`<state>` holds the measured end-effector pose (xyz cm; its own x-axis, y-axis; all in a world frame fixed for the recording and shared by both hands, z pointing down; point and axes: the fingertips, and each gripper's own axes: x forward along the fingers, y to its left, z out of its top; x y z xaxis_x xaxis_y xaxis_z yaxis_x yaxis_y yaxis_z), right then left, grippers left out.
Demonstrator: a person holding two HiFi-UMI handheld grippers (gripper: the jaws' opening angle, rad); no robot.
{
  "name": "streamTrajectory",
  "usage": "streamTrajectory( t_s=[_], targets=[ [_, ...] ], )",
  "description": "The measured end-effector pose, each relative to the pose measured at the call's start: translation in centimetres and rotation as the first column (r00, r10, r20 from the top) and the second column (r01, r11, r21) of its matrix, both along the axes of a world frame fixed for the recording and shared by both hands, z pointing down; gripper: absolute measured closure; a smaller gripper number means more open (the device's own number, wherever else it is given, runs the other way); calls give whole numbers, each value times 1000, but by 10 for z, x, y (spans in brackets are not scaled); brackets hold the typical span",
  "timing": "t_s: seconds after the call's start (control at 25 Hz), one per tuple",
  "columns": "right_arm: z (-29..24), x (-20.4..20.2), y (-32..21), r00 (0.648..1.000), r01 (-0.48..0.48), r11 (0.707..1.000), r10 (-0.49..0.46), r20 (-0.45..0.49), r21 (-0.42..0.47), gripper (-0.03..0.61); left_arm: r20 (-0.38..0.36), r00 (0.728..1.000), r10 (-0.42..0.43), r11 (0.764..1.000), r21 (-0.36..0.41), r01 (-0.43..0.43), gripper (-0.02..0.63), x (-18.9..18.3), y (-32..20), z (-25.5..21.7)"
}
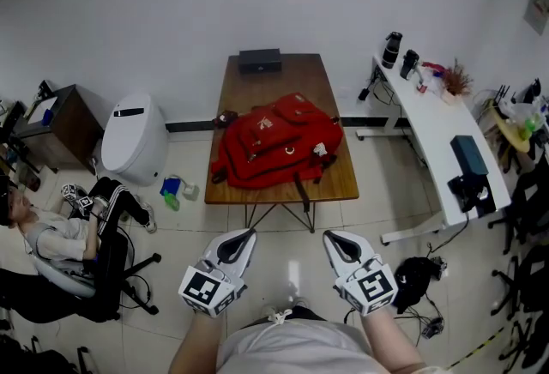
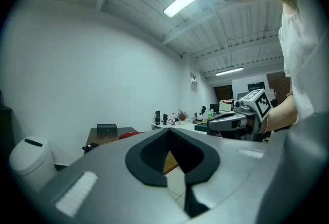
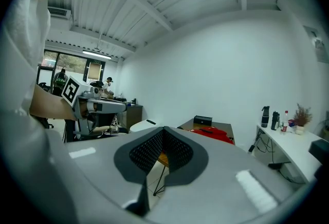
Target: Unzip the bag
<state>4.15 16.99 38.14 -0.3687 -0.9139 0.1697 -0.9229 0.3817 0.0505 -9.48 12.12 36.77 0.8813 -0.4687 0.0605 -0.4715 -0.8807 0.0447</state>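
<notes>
Jaws closed, empty — bag (image 1: 279,141) on table (image 1: 256,91).

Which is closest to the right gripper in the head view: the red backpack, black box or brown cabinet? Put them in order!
From the right gripper, in the head view:
1. Red fabric backpack, in the middle of the wooden table.
2. Flat black box, at the table's far end.
3. Brown wooden cabinet, far off to the left.

Matt red cloth is shown by the backpack (image 1: 276,141), smooth brown wood by the counter (image 1: 274,82), glossy tile by the floor (image 1: 288,249), matt grey plastic by the left tongs (image 2: 168,135) and right tongs (image 3: 163,131).
</notes>
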Motion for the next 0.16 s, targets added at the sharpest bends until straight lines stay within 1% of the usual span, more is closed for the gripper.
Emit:
streamTrajectory(
  t_s=[0.16],
  targets=[
    [-1,-1,1,1000,-16,1000,16,0,-17,571,-4,1000,-4,1000,-8,4,607,-1,1,2]
  ],
)
